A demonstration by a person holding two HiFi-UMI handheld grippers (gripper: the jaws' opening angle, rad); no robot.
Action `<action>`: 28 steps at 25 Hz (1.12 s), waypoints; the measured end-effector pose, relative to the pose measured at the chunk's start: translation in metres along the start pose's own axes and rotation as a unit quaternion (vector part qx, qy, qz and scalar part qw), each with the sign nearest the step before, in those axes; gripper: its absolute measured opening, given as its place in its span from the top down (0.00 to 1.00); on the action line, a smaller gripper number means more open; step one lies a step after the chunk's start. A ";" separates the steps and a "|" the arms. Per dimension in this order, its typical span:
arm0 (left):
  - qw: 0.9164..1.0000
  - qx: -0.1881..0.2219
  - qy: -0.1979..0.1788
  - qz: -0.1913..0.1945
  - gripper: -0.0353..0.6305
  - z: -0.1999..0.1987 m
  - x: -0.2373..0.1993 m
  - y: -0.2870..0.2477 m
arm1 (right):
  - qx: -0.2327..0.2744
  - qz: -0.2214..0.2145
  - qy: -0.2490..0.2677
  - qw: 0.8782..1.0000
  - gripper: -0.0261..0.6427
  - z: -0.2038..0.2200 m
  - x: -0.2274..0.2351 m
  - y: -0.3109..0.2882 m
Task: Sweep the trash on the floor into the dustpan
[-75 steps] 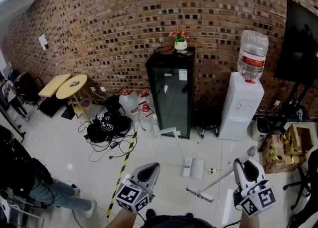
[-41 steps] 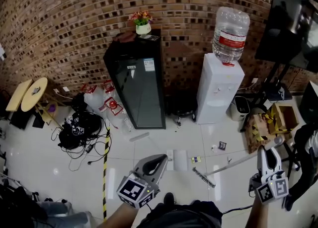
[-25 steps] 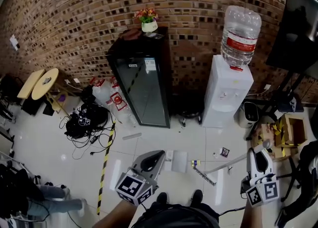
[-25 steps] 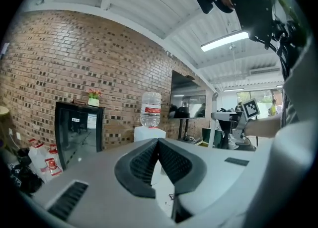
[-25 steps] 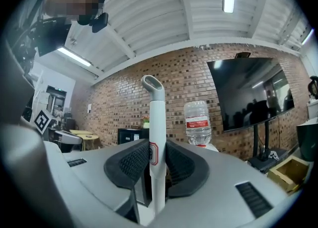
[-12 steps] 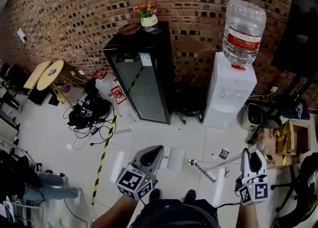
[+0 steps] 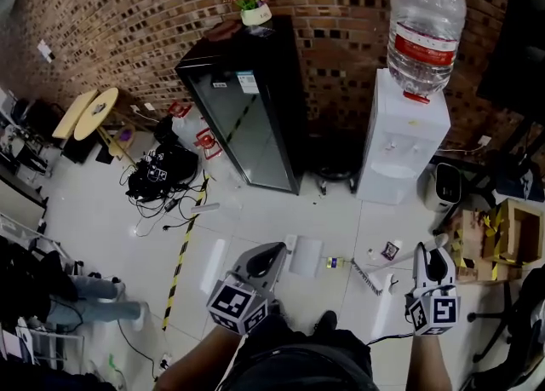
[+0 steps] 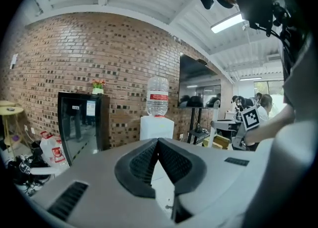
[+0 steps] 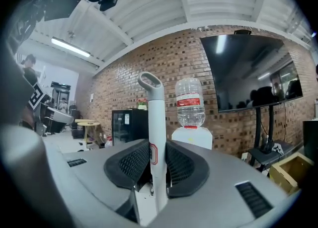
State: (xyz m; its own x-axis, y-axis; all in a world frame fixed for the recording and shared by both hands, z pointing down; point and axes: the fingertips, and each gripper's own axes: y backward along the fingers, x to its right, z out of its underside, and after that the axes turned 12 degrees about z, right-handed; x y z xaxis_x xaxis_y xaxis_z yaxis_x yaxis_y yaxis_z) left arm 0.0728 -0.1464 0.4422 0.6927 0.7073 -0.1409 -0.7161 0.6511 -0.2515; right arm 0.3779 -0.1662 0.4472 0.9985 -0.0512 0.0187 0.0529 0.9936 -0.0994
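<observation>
Nothing is legible: the water bottle (image 7: 428,2) with its red label (image 7: 420,39) and the fridge (image 7: 271,129) stickers (image 7: 246,83) are too small.

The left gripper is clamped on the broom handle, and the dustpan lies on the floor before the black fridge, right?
It's the right gripper clamped on the broom handle, as the right gripper view shows. The dustpan does lie on the floor before the black fridge.
</observation>
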 end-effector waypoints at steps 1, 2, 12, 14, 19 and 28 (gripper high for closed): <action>1.000 0.000 0.005 0.002 0.94 0.006 -0.001 -0.007 | 0.000 0.002 -0.002 1.000 0.77 0.005 0.004 -0.005; 1.000 0.001 0.009 0.004 0.94 0.012 -0.004 -0.014 | 0.000 0.005 -0.003 1.000 0.77 0.010 0.008 -0.009; 0.998 -0.044 0.017 0.040 0.94 0.087 -0.026 -0.075 | -0.034 0.046 -0.013 0.998 0.77 0.086 0.033 -0.040; 0.997 -0.064 0.027 0.037 0.94 0.106 -0.031 -0.077 | -0.044 0.056 -0.013 0.997 0.77 0.103 0.036 -0.046; 0.994 -0.095 0.042 0.046 0.94 0.138 -0.036 -0.083 | -0.070 0.092 -0.014 0.993 0.77 0.138 0.044 -0.055; 0.991 -0.101 0.050 0.065 0.94 0.148 -0.060 -0.088 | -0.091 0.091 0.012 0.992 0.77 0.163 0.001 -0.060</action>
State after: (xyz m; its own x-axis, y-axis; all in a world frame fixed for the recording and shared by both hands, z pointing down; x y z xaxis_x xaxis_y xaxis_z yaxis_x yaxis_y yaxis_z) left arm 0.0817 -0.2057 0.6149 0.6073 0.7450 -0.2758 -0.7753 0.4799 -0.4106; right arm 0.3735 -0.2096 0.6153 0.9916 0.1231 -0.0395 -0.1293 0.9524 -0.2760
